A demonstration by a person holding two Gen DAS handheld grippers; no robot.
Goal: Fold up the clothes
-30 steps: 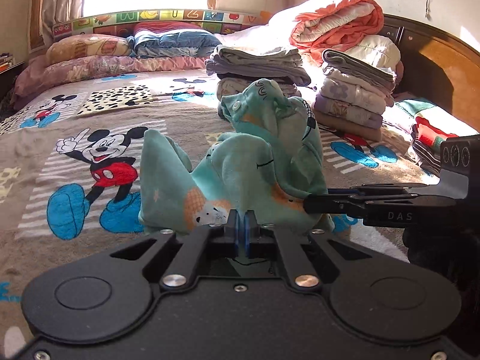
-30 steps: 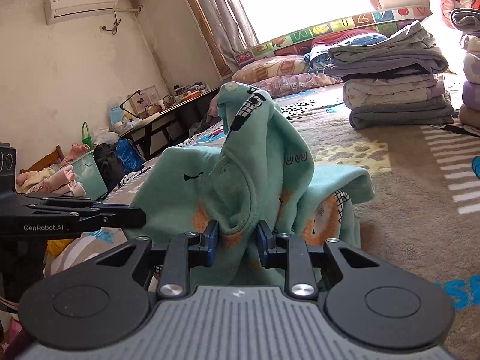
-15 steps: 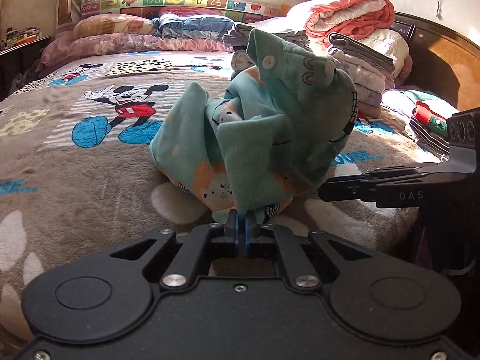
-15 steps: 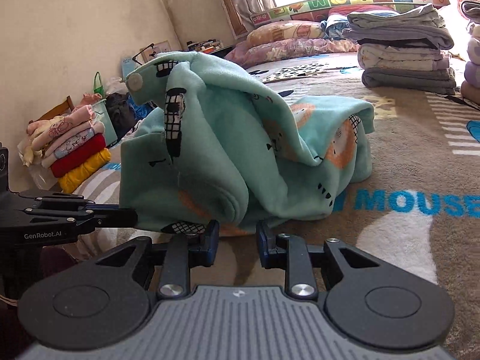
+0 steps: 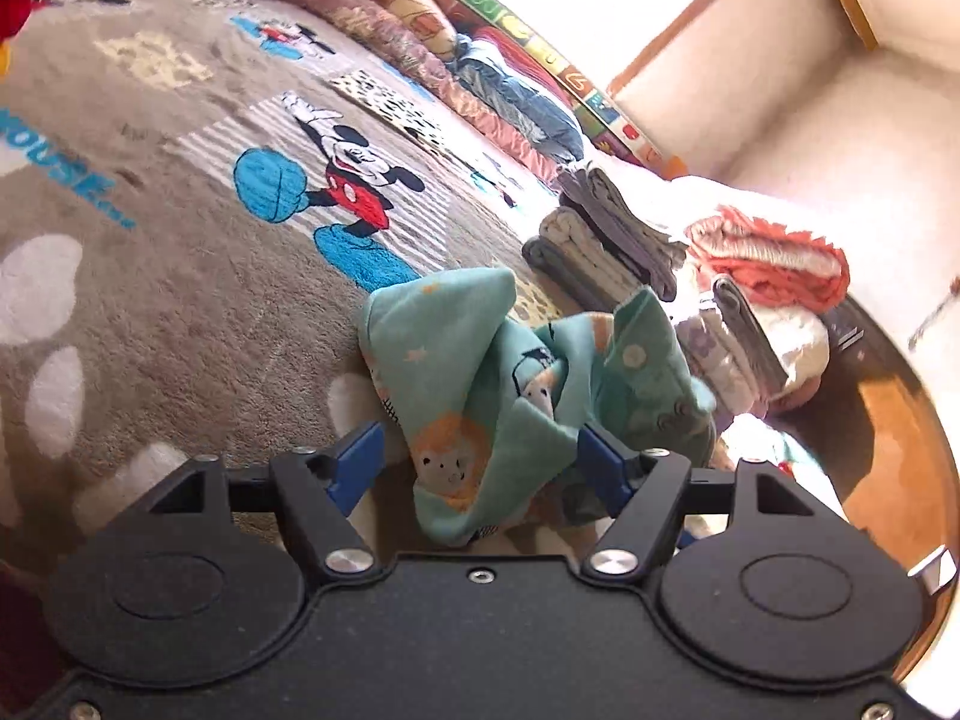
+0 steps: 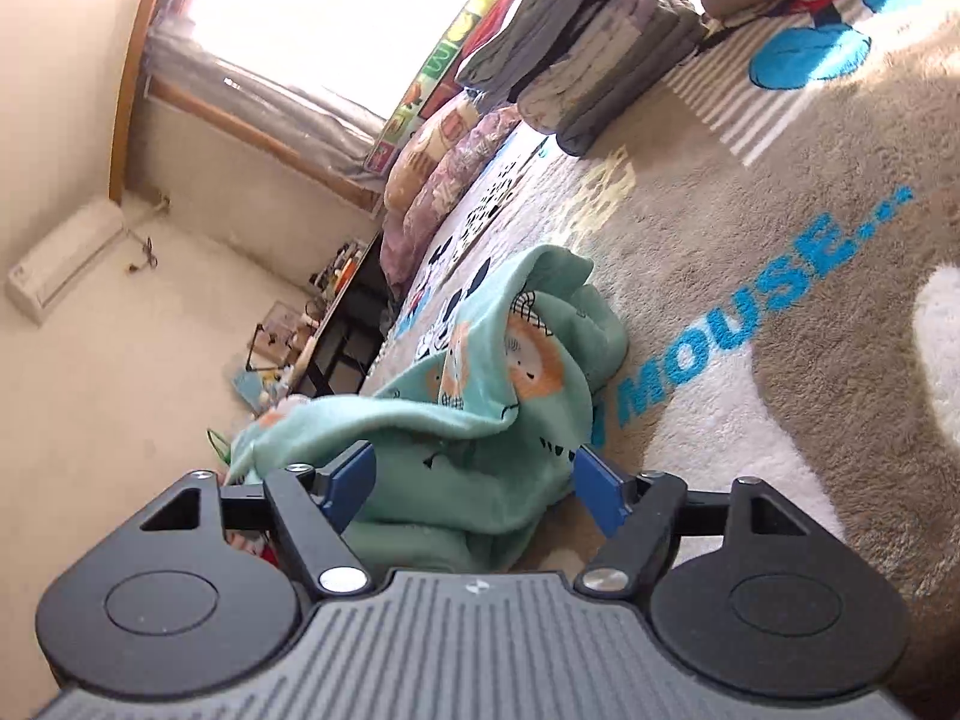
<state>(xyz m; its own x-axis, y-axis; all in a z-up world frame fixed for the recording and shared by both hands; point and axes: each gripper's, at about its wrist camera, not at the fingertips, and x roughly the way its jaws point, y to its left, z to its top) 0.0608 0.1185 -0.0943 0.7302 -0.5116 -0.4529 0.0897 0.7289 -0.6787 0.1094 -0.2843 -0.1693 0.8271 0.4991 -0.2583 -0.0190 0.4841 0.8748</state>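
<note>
While both jaws gape wide, teal garment [image 5: 480, 396] bunched between left gripper [image 5: 480, 468], right gripper [image 6: 474, 483].

Crumpled garment [image 5: 480, 414] on the blanket [image 5: 180, 276], folded stacks [image 5: 606, 246] behind it, pillows [image 5: 384, 18] beyond.

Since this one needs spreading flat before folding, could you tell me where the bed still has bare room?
The crumpled teal printed garment lies by the near edge. Free: the brown plush Mickey blanket from the garment to the pillow row, and the "MOUSE" lettering patch. Crowded: the folded grey-and-lilac stacks and orange quilt by the headboard.
</note>
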